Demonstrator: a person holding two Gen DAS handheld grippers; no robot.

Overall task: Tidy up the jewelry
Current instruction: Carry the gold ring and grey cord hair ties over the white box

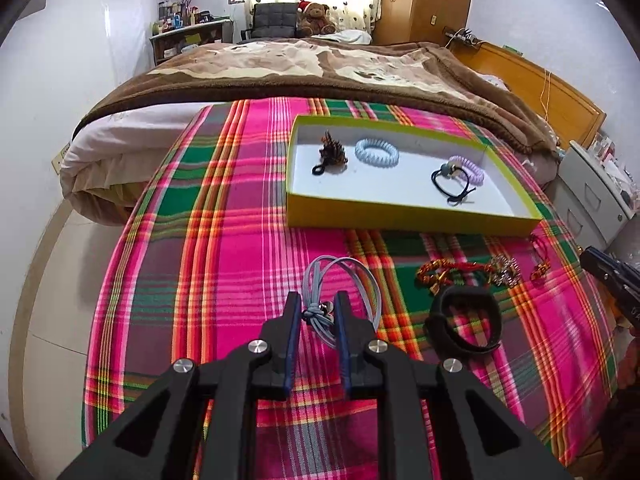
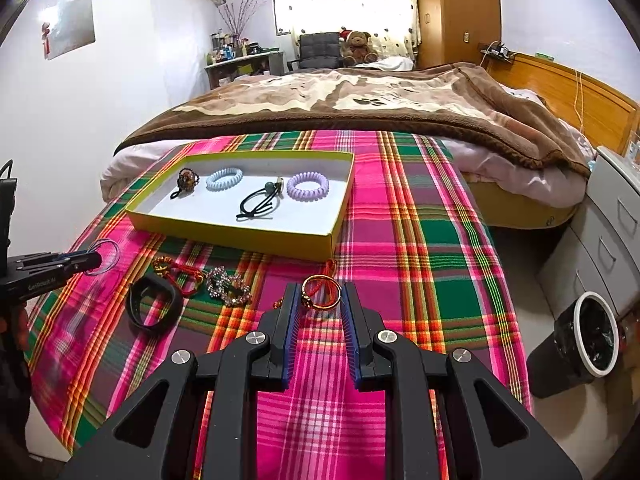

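A yellow-rimmed tray [image 1: 404, 214] [image 2: 240, 236] sits on the plaid cloth and holds a brown hair tie [image 1: 332, 152], a blue coil band [image 1: 377, 151], a black hair tie [image 1: 452, 182] and a purple coil band [image 1: 470, 168]. My left gripper [image 1: 318, 308] has its jaws on either side of the knot of a grey elastic hair tie [image 1: 340, 280], whose loops also show in the right wrist view [image 2: 105, 255]. My right gripper [image 2: 322, 298] closes around a gold ring with a red cord [image 2: 322, 294]. A black band [image 1: 464, 320], a red-gold bracelet [image 1: 448, 272] and a rhinestone piece [image 1: 505, 270] lie on the cloth.
The plaid cloth [image 2: 420, 240] covers a round table beside a bed with a brown blanket [image 2: 360, 100]. A grey drawer unit [image 2: 612, 232] and a black bin [image 2: 588, 336] stand at the right. My right gripper shows at the left wrist view's right edge [image 1: 612, 276].
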